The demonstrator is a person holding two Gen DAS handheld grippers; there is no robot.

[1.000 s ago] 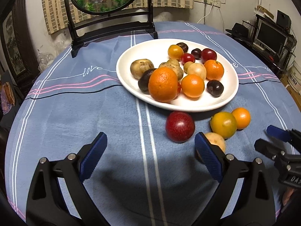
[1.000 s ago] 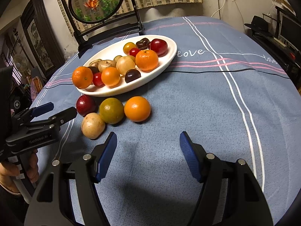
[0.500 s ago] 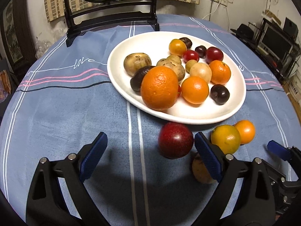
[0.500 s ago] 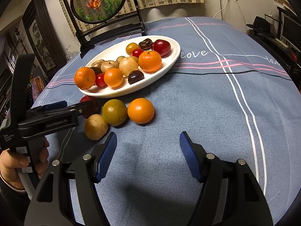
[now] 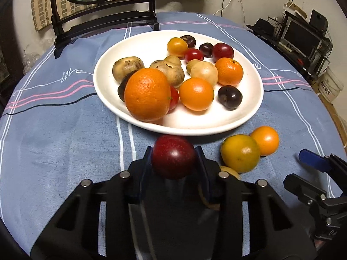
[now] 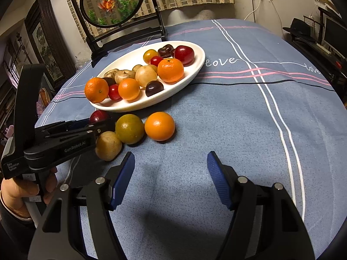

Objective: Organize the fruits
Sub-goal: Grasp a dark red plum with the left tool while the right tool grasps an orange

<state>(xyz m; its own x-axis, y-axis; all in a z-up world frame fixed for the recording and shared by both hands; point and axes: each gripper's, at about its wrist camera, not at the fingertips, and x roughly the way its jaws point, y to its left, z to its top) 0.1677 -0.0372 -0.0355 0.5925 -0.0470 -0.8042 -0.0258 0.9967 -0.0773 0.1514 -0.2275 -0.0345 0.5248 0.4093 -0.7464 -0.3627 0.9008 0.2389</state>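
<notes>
The plate (image 5: 108,91) looks like glazed white ceramic, smooth and glossy. A soft matt blue cloth (image 5: 54,151) with faint creases covers the table. The dark red plum (image 5: 173,159) has a smooth, faintly speckled skin with a dull sheen. The big orange (image 5: 147,94) is pebbled and slightly shiny. The left gripper (image 5: 174,169) is matt black plastic with bright metal pins; the right gripper (image 6: 171,179) carries ribbed blue pads (image 6: 219,184). The stand (image 6: 128,32) behind looks like dark lacquered wood.
</notes>
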